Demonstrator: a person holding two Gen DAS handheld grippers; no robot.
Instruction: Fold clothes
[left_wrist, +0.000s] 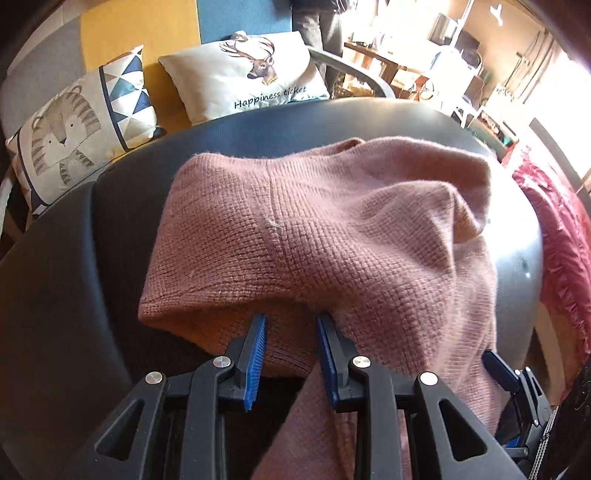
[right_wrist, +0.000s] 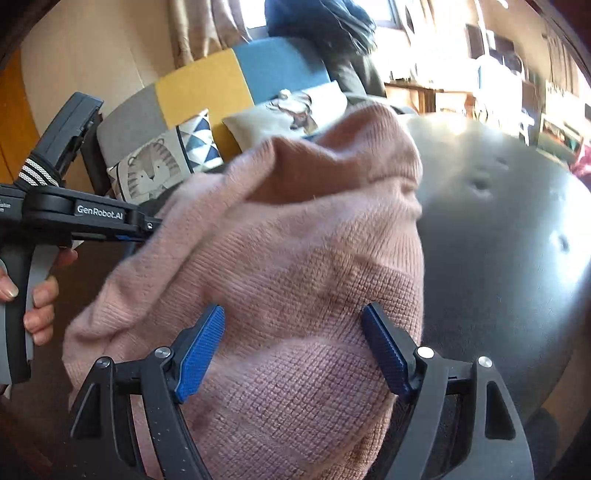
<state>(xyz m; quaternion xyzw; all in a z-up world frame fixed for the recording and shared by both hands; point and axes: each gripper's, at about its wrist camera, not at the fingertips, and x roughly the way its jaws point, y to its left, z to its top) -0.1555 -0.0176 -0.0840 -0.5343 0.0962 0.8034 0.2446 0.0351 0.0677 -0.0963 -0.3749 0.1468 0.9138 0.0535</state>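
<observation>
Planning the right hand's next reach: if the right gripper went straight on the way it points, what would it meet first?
Probably the pink sweater: it fills the view between the right gripper's open jaws.

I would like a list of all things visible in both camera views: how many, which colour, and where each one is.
sweater: one, pink knit, heaped on the dark table
table: one, black, under the sweater
cushions: two, pale with animal prints, on the sofa behind
sofa: one, grey, yellow and blue panels, beyond the table
red cloth: one, at the right edge
left gripper: black, blue pads, pinching sweater
right gripper: open over sweater
hand: one, on the left handle
</observation>
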